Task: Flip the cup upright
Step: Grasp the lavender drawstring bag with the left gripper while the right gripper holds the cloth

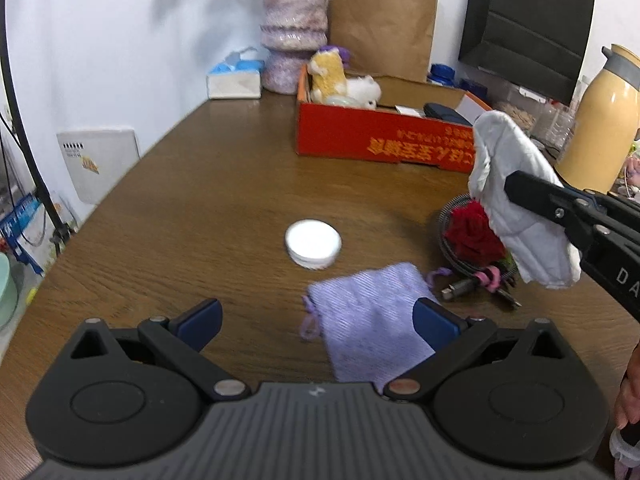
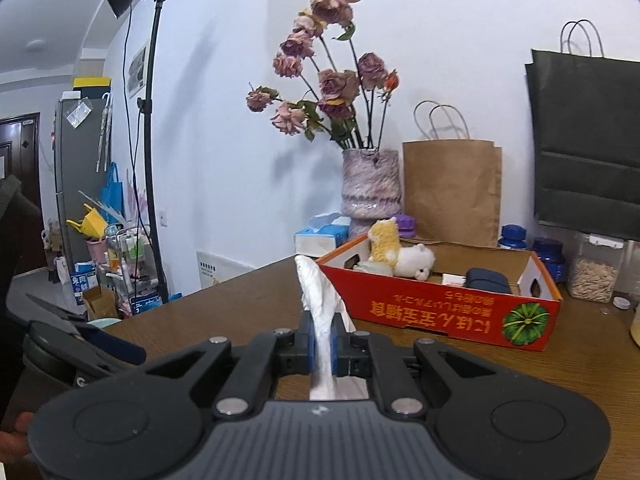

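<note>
Jaws of the right gripper (image 2: 323, 350) clamp the squashed white paper cup (image 1: 516, 204) by its wall, held aloft right of the red cardboard box (image 1: 380, 140), apparently for turning upright, while the left gripper (image 1: 316, 324) hangs spread and empty.

wrist views, both facing red box (image 1: 380, 140)
</note>
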A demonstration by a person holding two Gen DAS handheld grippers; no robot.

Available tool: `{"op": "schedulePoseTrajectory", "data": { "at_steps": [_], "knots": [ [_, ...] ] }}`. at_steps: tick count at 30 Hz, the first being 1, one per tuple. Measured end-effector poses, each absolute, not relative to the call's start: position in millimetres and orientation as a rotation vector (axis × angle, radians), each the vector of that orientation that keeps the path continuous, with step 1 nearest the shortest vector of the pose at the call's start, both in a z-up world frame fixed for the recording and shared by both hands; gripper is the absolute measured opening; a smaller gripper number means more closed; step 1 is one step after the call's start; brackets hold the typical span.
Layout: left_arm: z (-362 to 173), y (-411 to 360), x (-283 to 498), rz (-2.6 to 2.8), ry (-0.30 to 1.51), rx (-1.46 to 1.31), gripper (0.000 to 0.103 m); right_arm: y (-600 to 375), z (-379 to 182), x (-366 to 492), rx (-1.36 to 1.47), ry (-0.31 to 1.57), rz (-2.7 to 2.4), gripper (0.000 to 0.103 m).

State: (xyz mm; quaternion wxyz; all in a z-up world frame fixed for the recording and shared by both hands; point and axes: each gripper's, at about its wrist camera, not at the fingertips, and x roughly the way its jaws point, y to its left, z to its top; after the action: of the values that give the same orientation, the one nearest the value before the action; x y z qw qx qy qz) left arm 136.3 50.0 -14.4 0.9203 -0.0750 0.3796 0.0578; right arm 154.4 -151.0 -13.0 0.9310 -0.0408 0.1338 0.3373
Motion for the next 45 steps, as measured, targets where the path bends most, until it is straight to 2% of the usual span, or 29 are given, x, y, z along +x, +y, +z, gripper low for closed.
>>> {"op": "schedulePoseTrajectory", "data": {
  "at_steps": [13,37,40,45],
  "knots": [
    [-42,13,151,0.144,0.891,-0.234,0.103,-201,-24,144,-0.114,0.281,0.643,0.007],
    [-58,-31,148,0.258,0.777,-0.106,0.102,-236,-35,135,-0.091,0.282,0.586,0.007],
    [-57,-32,144,0.253,0.762,-0.102,0.094,-236,-36,135,-0.089,0.284,0.578,0.007],
    [-54,-34,134,0.227,0.726,-0.087,0.062,-236,-38,135,-0.083,0.289,0.567,0.007]
  ]
}}
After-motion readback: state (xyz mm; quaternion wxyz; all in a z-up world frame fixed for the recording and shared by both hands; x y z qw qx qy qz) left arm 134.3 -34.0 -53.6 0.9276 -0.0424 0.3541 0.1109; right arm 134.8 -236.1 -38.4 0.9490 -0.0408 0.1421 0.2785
